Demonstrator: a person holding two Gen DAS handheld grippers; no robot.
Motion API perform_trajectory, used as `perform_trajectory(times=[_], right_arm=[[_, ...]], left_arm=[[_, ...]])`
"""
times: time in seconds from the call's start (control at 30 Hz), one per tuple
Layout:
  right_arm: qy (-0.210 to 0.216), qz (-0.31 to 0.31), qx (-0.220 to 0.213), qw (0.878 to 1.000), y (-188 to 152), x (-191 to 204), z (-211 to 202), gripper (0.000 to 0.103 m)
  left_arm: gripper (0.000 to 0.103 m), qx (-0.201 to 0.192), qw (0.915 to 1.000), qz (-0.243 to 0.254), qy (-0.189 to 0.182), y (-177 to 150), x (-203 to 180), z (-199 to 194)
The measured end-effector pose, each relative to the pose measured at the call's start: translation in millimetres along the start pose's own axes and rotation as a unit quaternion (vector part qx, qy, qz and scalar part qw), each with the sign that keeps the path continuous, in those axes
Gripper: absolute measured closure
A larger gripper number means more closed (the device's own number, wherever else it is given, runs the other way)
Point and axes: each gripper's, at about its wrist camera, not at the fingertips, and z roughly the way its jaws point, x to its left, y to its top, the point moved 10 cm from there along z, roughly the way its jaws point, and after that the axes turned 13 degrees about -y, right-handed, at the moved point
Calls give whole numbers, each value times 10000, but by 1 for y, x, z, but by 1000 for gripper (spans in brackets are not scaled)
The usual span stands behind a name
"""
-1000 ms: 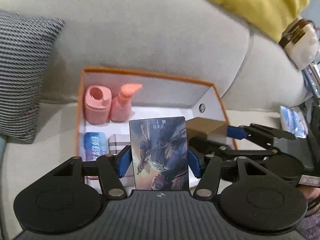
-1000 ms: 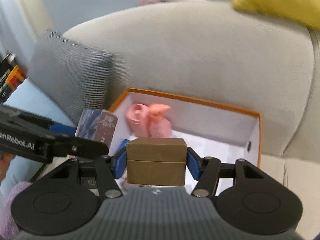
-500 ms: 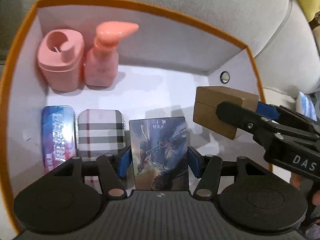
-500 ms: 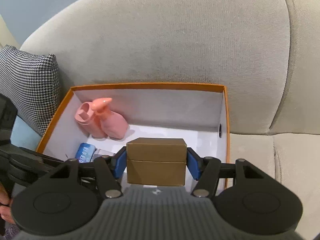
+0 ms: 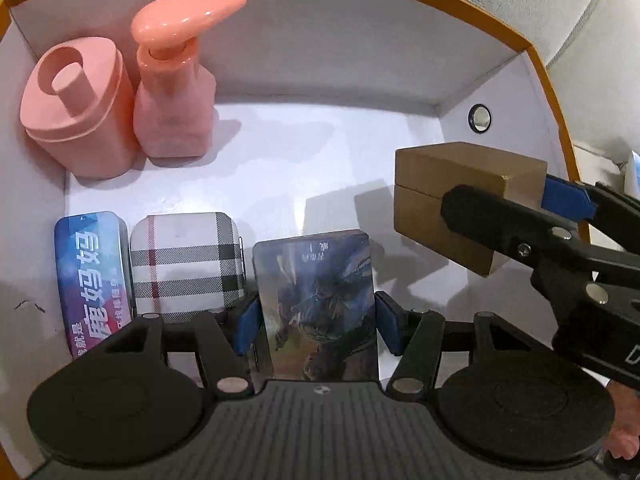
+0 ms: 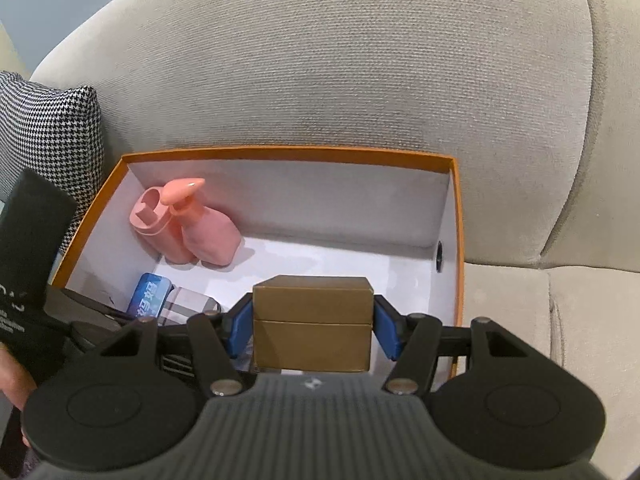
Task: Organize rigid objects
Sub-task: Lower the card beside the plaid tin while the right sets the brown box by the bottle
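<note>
Fingers of the left gripper (image 5: 316, 320) are opening around a glossy printed card box (image 5: 316, 304) beside the plaid tin (image 5: 186, 264); the right gripper (image 6: 313, 330) clamps a matte brown cardboard box (image 6: 313, 320) above the orange-rimmed storage box (image 6: 288, 154). Placement is under way: next, likely withdraw the left gripper upward, then lower the brown box onto bare white floor.

Illustrated card box (image 5: 316, 304) upright in orange box (image 5: 536, 56), brown box (image 5: 460, 196) above
</note>
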Motion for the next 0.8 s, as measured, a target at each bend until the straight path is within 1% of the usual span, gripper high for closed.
perform_trajectory(times=[0.03,0.07,0.2,0.27,0.3,0.33,0.37,0.43,0.47,0.53,0.57,0.6,0.7,0.8], right_arm=[[-2,-13,-3,10000,0,1,0,41],[2,-25,-3,10000,-1,1,0,41],[6,-61,1,10000,-1,3,1,41],[-2,-93,6,10000,-1,4,1,41],[-23,-114,14,9999,-1,4,2,41],[-43,-146,22,9999,-1,5,2,41],[-60,-184,30,9998,-1,6,3,41],[-96,-286,38,9995,-1,8,5,41],[-113,-346,45,9993,-1,9,6,41],[-185,-516,73,9985,-2,12,8,41],[-232,-612,97,9978,-3,13,9,41],[-279,-742,133,9968,-5,16,10,41],[-384,-1172,356,9917,-12,25,14,41],[-494,-1319,658,9878,-25,32,21,41]], left_arm=[[30,23,10000,17,31,0,0,1],[30,44,10000,29,30,4,0,3],[29,104,9998,175,36,4,-3,4],[30,100,9995,291,52,3,-5,0],[34,93,9990,413,114,2,-6,-4],[42,84,9981,578,216,1,-6,-8],[44,67,9963,787,325,0,-8,-13],[47,-11,9917,1188,495,-1,-11,-25],[47,-59,9886,1359,646,-1,-10,-31],[48,-121,9821,1637,925,2,-6,-39],[50,-94,9796,1738,1009,2,-3,-40],[54,-43,9781,1796,1048,3,0,-41],[61,137,9784,1853,902,2,5,-38],[63,231,9761,1981,862,-1,7,-33]])
